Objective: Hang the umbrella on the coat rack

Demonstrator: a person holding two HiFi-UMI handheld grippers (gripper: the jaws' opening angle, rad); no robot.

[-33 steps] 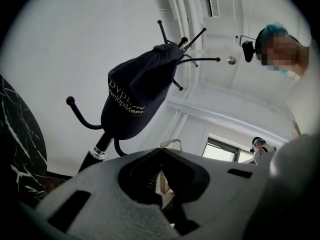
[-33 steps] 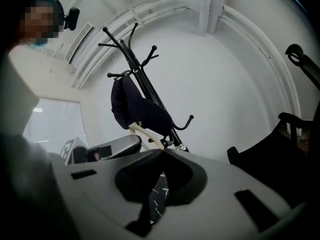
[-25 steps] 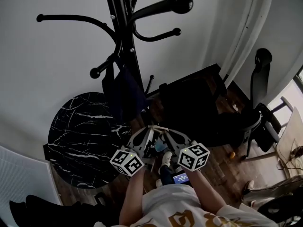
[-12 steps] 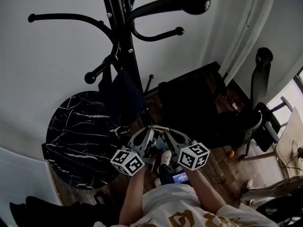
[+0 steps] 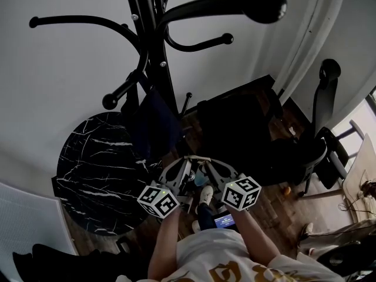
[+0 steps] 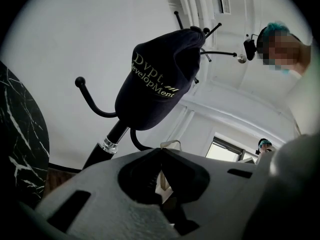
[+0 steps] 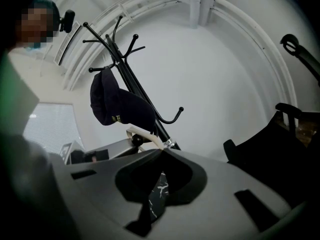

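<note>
both grippers sit side by side low in the head view, marker cubes toward the person and tips pointing to 12 o'clock. the left gripper [image 5: 189, 159] has its 2 jaws closed tip to tip, and its own view shows nothing gripped. the right gripper [image 5: 205, 160] is also closed to a point, with only a sliver of marble showing through the gap behind its tips. a cream curved piece [image 7: 144, 135] shows just past the jaw tips; i cannot tell what it is.

the coat rack [image 5: 154, 46] stands at 12 o'clock from the grippers, its black pole rising against the white wall and its hooks curling out to 9 and 3 o'clock. a navy cap [image 6: 160, 79] with pale lettering hangs on a lower hook beside the pole. i cannot pick out the umbrella in any view.

a round black marble table [image 5: 100, 169] lies at 9 o'clock. a dark office chair [image 5: 320, 134] stands at 3 o'clock.
</note>
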